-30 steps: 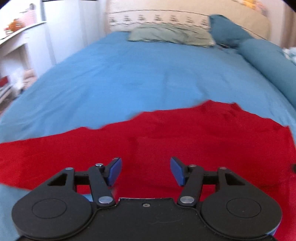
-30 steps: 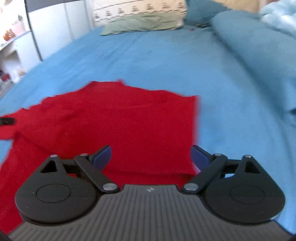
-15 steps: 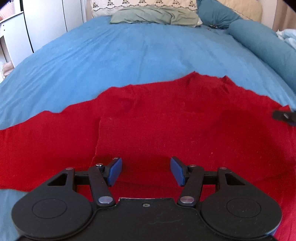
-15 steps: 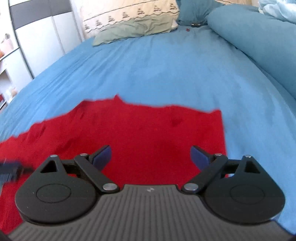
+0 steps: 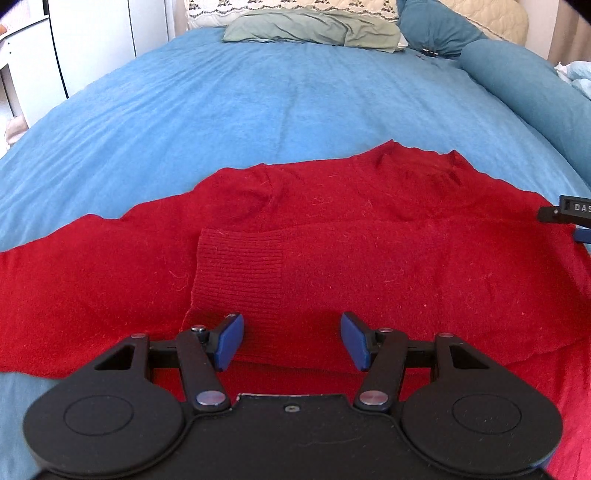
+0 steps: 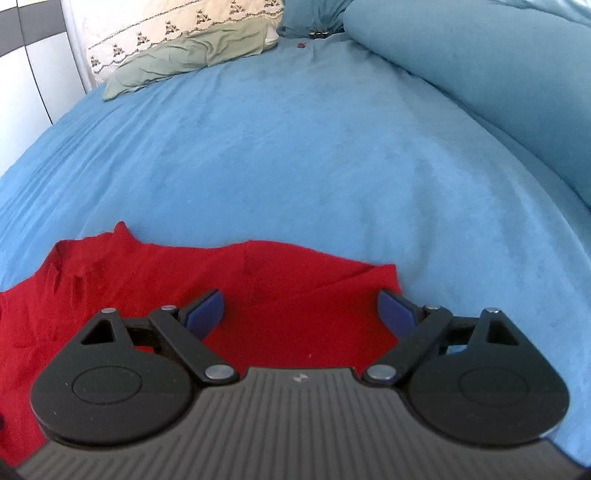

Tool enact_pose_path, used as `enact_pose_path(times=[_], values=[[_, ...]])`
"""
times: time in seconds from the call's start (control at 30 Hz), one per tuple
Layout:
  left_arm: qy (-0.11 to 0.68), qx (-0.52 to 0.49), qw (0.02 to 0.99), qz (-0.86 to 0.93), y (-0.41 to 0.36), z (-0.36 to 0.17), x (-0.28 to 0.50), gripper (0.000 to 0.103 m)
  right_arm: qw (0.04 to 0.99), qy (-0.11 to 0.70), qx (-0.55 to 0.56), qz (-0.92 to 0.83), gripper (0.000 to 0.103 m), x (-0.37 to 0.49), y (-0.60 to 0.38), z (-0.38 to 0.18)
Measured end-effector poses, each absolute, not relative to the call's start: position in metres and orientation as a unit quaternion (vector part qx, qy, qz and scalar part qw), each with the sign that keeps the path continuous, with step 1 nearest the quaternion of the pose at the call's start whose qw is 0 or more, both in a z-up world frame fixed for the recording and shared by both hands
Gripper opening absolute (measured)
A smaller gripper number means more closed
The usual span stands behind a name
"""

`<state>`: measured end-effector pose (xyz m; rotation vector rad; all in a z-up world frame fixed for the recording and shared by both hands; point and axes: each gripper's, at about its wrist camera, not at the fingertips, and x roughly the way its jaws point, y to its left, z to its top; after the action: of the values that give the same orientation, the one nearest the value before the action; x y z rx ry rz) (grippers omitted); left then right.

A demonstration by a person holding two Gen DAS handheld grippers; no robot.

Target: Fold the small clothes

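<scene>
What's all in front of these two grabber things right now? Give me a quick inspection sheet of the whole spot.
Surface: blue bedspread, lightly wrinkled.
Job's things: red sweater spread flat, one sleeve folded across its body, ribbed cuff on top.
Clutter: nothing seen.
Grippers: left gripper open, above the cuff; right gripper open, over the sweater's right edge; neither holds cloth.
Cables: nothing seen.
Surroundings: green pillow, patterned pillow, teal bolster, white cabinet.

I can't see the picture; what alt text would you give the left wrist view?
A red knit sweater lies spread on a blue bedspread, one ribbed-cuff sleeve folded across its body. The left gripper hovers over it with jaws open; pillows sit at the far end.
</scene>
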<state>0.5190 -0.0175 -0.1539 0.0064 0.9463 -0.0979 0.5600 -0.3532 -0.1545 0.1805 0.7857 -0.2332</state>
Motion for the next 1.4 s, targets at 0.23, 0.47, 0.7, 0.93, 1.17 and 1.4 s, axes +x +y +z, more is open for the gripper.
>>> enact_pose_path(times=[0.23,0.47,0.7,0.93,1.17,1.4], values=[[0.45,-0.008,0.892,-0.039,-0.01,-0.119,0.512,0.063,0.937,0.33,0.081,-0.079,0.103,0.531,-0.346,-0.086],[0.423,-0.043,0.905,-0.002,0.028,-0.028,0.465,0.069,0.95,0.302,0.07,-0.023,0.103,0.47,-0.296,0.014],[0.406,-0.095,0.908,0.036,0.099,0.019,0.423,0.099,0.942,0.328,0.062,0.012,0.103,0.42,-0.214,0.046],[0.412,-0.178,0.89,0.082,0.2,-0.002,0.404,0.099,0.935,0.348,0.056,0.03,0.103,0.389,-0.13,0.029],[0.413,-0.236,0.866,0.157,0.312,-0.051,0.402,0.095,0.915,0.388,0.107,0.014,0.103,0.385,-0.076,-0.018],[0.412,-0.238,0.86,0.182,0.379,-0.108,0.423,0.069,0.909,0.409,0.075,-0.029,0.103,0.391,-0.032,-0.064]])
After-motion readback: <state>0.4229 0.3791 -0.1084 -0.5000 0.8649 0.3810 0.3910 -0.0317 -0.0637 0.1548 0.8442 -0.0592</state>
